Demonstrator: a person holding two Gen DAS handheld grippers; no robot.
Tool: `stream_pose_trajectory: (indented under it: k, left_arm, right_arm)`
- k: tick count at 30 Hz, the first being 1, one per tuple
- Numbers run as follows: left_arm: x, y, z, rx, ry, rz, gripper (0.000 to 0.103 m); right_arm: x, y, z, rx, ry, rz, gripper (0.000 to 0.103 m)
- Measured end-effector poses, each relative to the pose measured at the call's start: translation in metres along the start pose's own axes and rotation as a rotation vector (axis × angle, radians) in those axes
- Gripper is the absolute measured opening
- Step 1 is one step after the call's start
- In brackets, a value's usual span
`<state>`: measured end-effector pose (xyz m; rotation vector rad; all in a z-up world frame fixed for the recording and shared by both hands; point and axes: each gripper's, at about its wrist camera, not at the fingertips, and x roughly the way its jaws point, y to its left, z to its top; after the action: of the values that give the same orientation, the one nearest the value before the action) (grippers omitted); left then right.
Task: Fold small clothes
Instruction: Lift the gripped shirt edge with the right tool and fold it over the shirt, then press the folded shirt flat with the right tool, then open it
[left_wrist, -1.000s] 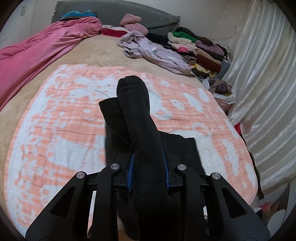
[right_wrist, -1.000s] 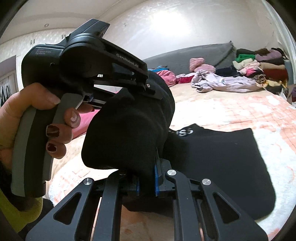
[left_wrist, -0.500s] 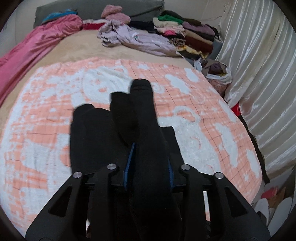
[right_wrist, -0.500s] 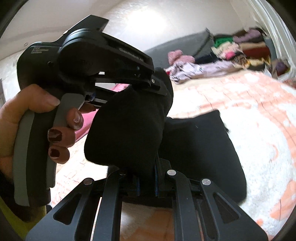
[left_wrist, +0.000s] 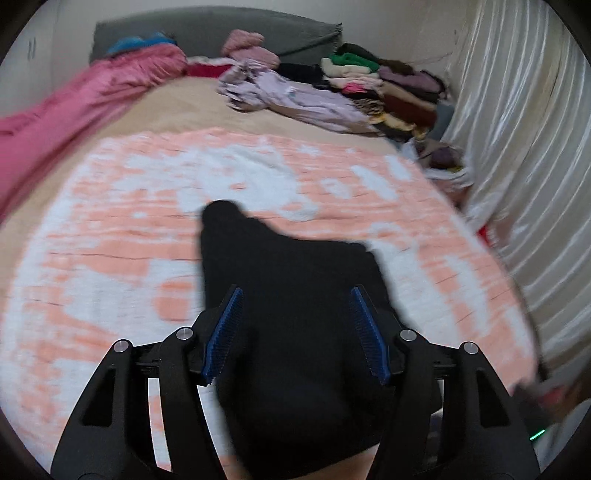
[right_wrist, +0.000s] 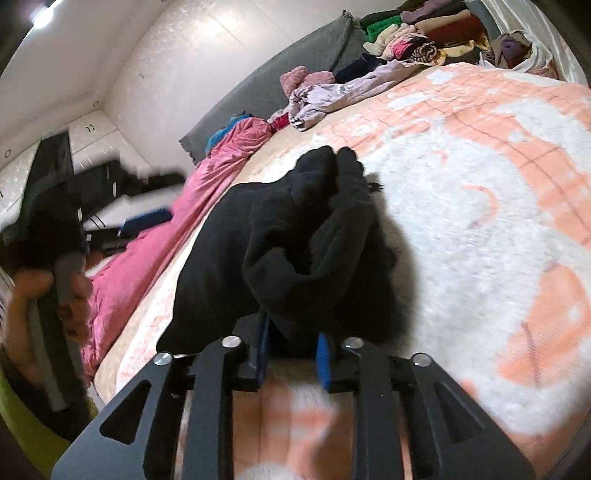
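One soft black knit garment lies folded over on the orange-and-white fleece blanket, at twelve o'clock from me. My left gripper stands wide, empty; my right gripper pinches the bunched edge. Flattening remains, I judge. One unfolded lilac garment waits at one o'clock.

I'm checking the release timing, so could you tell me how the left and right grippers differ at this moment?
The left gripper has its jaws wide apart, clear of the black garment; the right gripper is clamped on a bunched fold of it. The left's blue pads show fully; the right's are mostly buried. Both sit over the orange-and-white blanket.
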<state>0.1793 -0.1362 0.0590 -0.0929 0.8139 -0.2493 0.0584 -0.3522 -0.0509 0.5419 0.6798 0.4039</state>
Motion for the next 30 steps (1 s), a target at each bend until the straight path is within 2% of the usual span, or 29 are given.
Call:
stream_pose_trajectory:
  k: [1, 2, 4, 6, 8, 11, 15, 18, 22, 24, 25, 26, 27, 30]
  left_arm:
    - [0.001, 0.005, -0.01, 0.024, 0.005, 0.043, 0.054]
    - [0.003, 0.008, -0.016, 0.035, 0.01, 0.062, 0.056]
    - [0.015, 0.014, -0.031, 0.062, 0.039, 0.095, 0.057]
    - [0.027, 0.014, -0.046, 0.078, 0.072, 0.104, 0.057]
    - [0.03, 0.017, -0.055, 0.065, 0.069, 0.087, 0.057]
    - [0.027, 0.022, -0.059, 0.035, 0.063, 0.057, 0.057]
    - [0.023, 0.022, -0.063, 0.034, 0.066, 0.043, 0.057]
    - [0.022, 0.022, -0.064, 0.034, 0.069, 0.035, 0.057]
    - [0.022, 0.023, -0.065, 0.032, 0.074, 0.022, 0.057]
    - [0.022, 0.024, -0.065, 0.03, 0.075, 0.016, 0.057]
    - [0.021, 0.024, -0.065, 0.031, 0.074, 0.014, 0.057]
    - [0.021, 0.024, -0.065, 0.032, 0.073, 0.014, 0.057]
    - [0.021, 0.025, -0.065, 0.032, 0.072, 0.013, 0.057]
    - [0.021, 0.025, -0.065, 0.028, 0.074, 0.01, 0.057]
  right_arm:
    - [-0.009, 0.002, -0.001, -0.005, -0.001, -0.012, 0.024]
    - [-0.017, 0.004, -0.001, -0.018, -0.013, -0.022, 0.029]
    - [-0.031, 0.014, 0.009, -0.058, -0.062, -0.055, 0.03]
    - [-0.041, 0.025, 0.02, -0.11, -0.109, -0.085, 0.033]
    - [-0.04, 0.033, 0.036, -0.162, -0.117, -0.102, 0.04]
    - [-0.014, 0.035, 0.065, -0.179, -0.045, -0.097, 0.04]
    - [0.048, 0.025, 0.104, -0.138, 0.095, -0.098, 0.04]
    - [0.075, 0.019, 0.111, -0.112, 0.152, -0.133, 0.04]
    - [0.099, 0.012, 0.116, -0.054, 0.198, -0.075, 0.04]
    - [0.105, 0.009, 0.118, -0.034, 0.208, -0.081, 0.04]
    - [0.104, 0.01, 0.119, -0.03, 0.21, -0.077, 0.04]
    - [0.105, 0.01, 0.12, -0.03, 0.209, -0.074, 0.034]
    - [0.105, 0.011, 0.121, -0.039, 0.207, -0.073, 0.025]
    - [0.103, 0.022, 0.12, -0.108, 0.187, -0.076, 0.016]
